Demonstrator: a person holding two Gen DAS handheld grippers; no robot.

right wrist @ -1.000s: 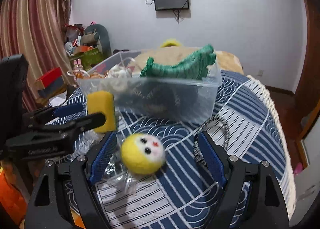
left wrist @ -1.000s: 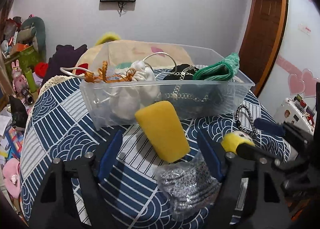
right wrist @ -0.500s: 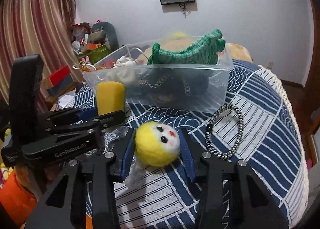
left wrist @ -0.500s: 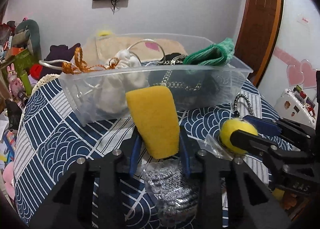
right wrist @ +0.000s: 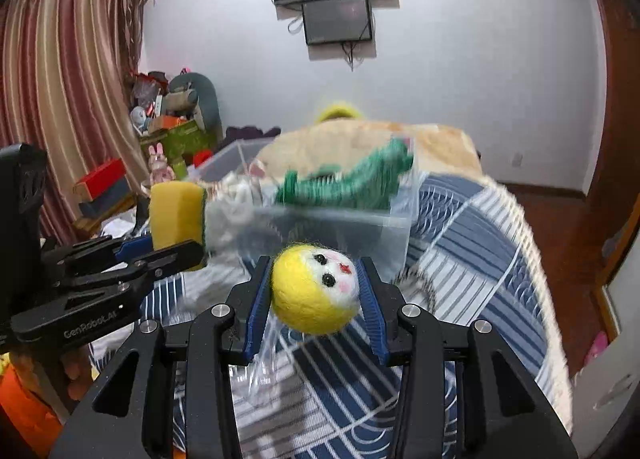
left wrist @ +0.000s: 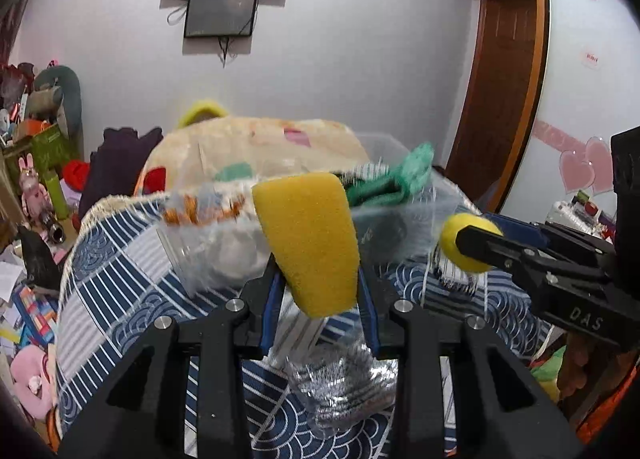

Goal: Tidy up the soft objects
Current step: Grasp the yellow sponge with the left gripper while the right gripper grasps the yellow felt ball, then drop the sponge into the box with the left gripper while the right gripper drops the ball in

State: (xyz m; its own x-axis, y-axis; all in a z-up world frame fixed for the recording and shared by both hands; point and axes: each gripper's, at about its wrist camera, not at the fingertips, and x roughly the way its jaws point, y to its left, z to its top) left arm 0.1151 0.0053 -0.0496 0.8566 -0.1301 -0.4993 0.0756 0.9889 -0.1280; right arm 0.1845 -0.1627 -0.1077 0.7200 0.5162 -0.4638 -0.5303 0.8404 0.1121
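My left gripper [left wrist: 318,311] is shut on a yellow sponge [left wrist: 310,241] and holds it above the table, in front of the clear plastic bin [left wrist: 400,219]. The sponge also shows in the right wrist view [right wrist: 176,215]. My right gripper [right wrist: 314,315] is shut on a yellow felt ball with a white face [right wrist: 314,291], lifted off the table. The ball also shows at the right of the left wrist view [left wrist: 466,241]. The bin [right wrist: 340,227] holds a green knit piece [right wrist: 348,183], a white soft item and an orange cord.
A shiny silver pouch [left wrist: 344,383] lies on the blue-and-white patterned tablecloth [left wrist: 112,259] under my left gripper. A clear plastic wrapper [right wrist: 264,371] lies under my right gripper. A beige blanket [left wrist: 260,147] sits behind the bin. Clutter and toys fill the floor at left.
Both grippers closed on their objects, the left on the sponge and the right on the felt ball, and have lifted them up off the table toward the bin.
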